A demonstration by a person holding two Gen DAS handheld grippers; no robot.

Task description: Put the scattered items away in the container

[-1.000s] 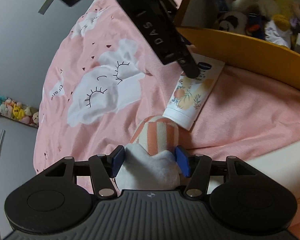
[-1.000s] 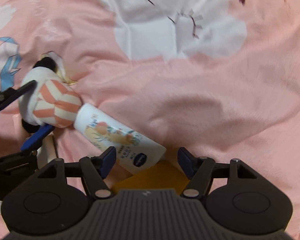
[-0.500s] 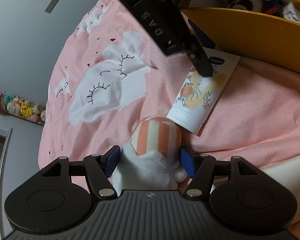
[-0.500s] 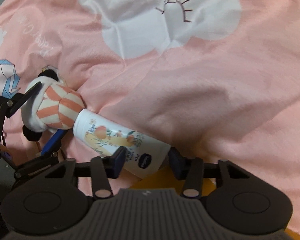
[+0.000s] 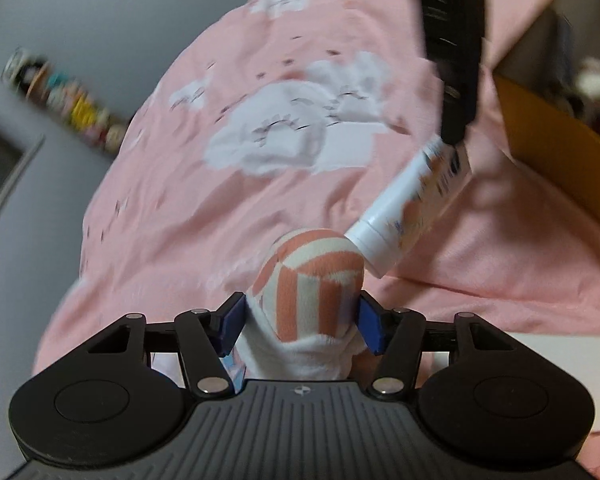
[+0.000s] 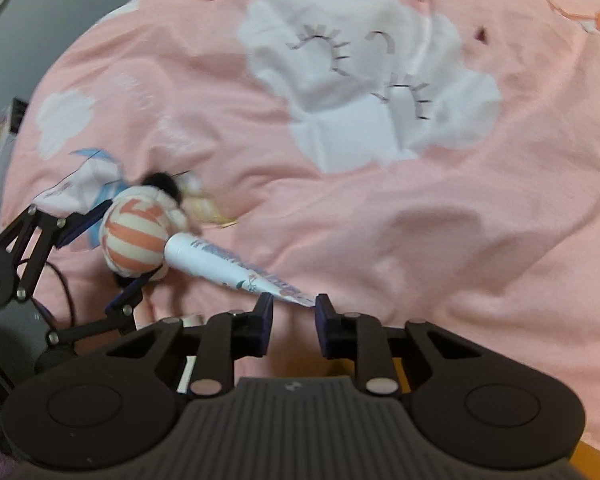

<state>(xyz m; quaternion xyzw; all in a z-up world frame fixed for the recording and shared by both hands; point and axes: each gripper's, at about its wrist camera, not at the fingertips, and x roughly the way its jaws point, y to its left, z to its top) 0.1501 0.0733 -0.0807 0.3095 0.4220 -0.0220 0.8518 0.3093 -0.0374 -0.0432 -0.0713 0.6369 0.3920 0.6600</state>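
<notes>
My left gripper (image 5: 300, 322) is shut on a small plush toy (image 5: 312, 280) with an orange-and-white striped body; it also shows in the right wrist view (image 6: 136, 240). My right gripper (image 6: 293, 314) is shut on the flat end of a white lotion tube (image 6: 220, 264), lifting it so its cap end hangs beside the plush. In the left wrist view the tube (image 5: 412, 204) hangs tilted from the right gripper's fingers (image 5: 456, 120). The yellow container (image 5: 560, 160) sits at the right.
A pink bedspread (image 6: 380, 200) with white cloud prints covers the bed. A grey wall and a shelf of small figures (image 5: 68, 104) lie at the left. Plush toys show blurred beyond the container.
My right gripper has closed on the tube's flat end and lifted it off the bedspread. My left gripper has kept hold of the plush and shifted slightly.
</notes>
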